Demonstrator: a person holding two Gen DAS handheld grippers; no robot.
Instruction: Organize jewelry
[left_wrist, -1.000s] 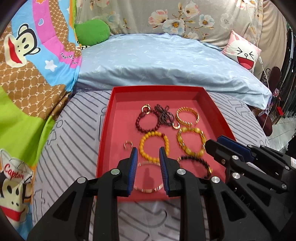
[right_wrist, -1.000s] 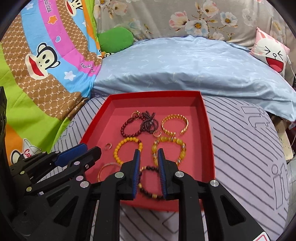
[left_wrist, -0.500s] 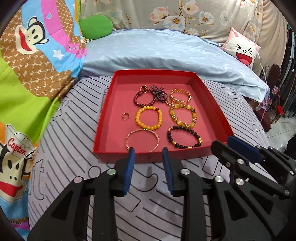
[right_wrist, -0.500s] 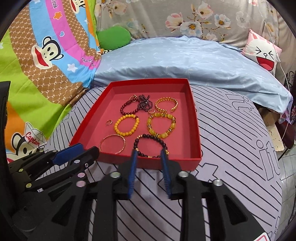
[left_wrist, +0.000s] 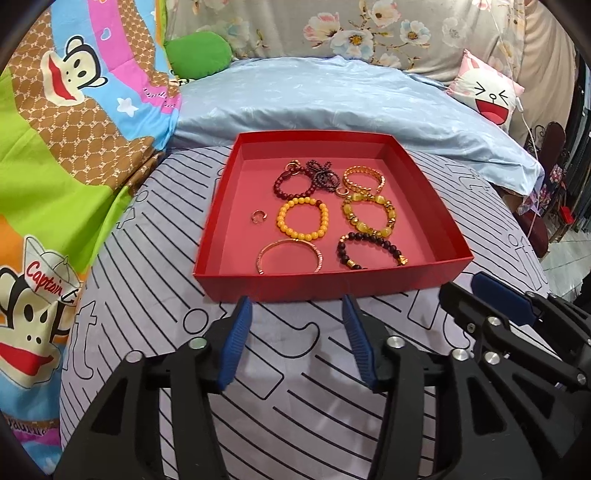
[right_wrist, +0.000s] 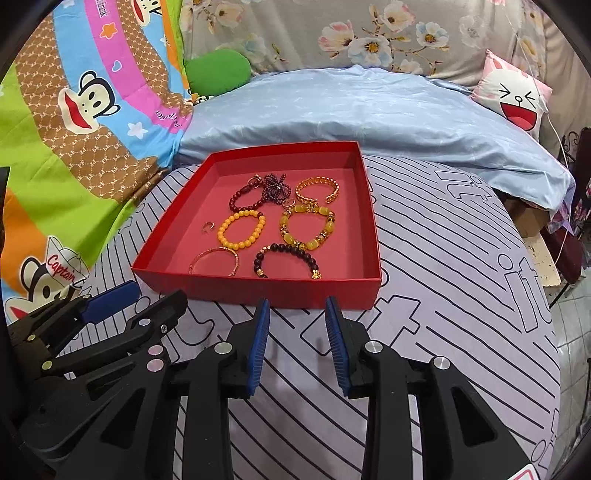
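the left gripper has just been opening and holds nothing; the right gripper is narrowly parted, also empty. bracelets lie in the red tray at twelve o'clock. the gold bangle looks light, stiff and slippery: pinch across its rim.

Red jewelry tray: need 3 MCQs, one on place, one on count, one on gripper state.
1. Where is the small open gold ring in the shallow red cardboard tray?
A. left of the orange bead bracelet
B. outside, on the cloth
C. far right corner

2. How many gold rigid bangles without beads?
A. none
B. one
C. three

3. The left gripper is:
A. shut on a bracelet
B. open, empty
C. inside the tray

Key: 1 A, it lies beside the orange bead bracelet; 2 B, only the thin gold bangle; 3 B, jaws apart over striped cloth.
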